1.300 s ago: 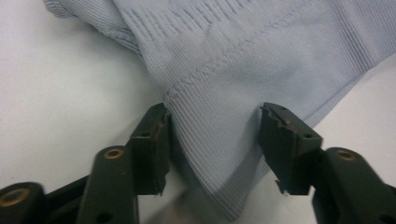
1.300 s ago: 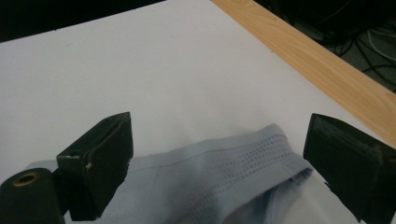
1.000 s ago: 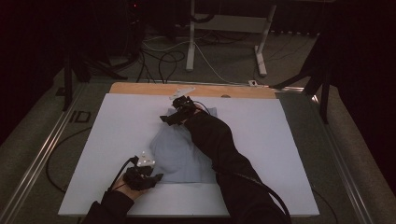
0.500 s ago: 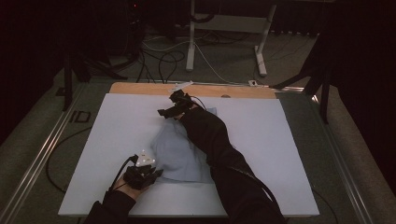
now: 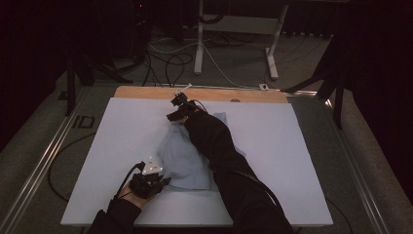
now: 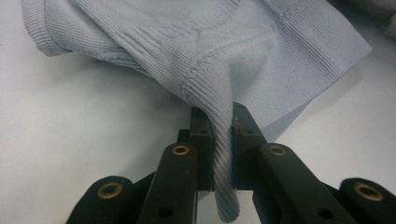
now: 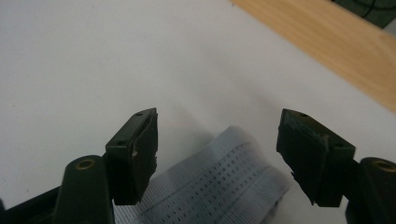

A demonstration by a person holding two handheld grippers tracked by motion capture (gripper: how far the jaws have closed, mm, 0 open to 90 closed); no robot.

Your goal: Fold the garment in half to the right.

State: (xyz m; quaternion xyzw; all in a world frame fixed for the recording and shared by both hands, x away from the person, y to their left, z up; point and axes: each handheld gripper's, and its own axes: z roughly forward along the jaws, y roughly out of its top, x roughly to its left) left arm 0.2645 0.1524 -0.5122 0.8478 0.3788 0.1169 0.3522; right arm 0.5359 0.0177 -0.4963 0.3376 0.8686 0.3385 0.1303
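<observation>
Since the earlier frames the right gripper [image 5: 176, 108] has slid along the far edge of the cloth [image 5: 182, 158] toward the board's [image 5: 122, 126] far left, and its jaws have just been closing, though they are spread yet, with a perforated band of the cloth [image 7: 224, 186] lying between them untouched. Nearer the board's front edge, the left gripper [image 5: 155, 181] pinches a ribbed fold of the cloth [image 6: 223, 154], its jaws pressed tight on it. The cloth lies bunched at mid-board. By my judgement the step in hand is taking a second hold; next, the right jaws must settle lower and close fully on that band before any lifting or spreading.
</observation>
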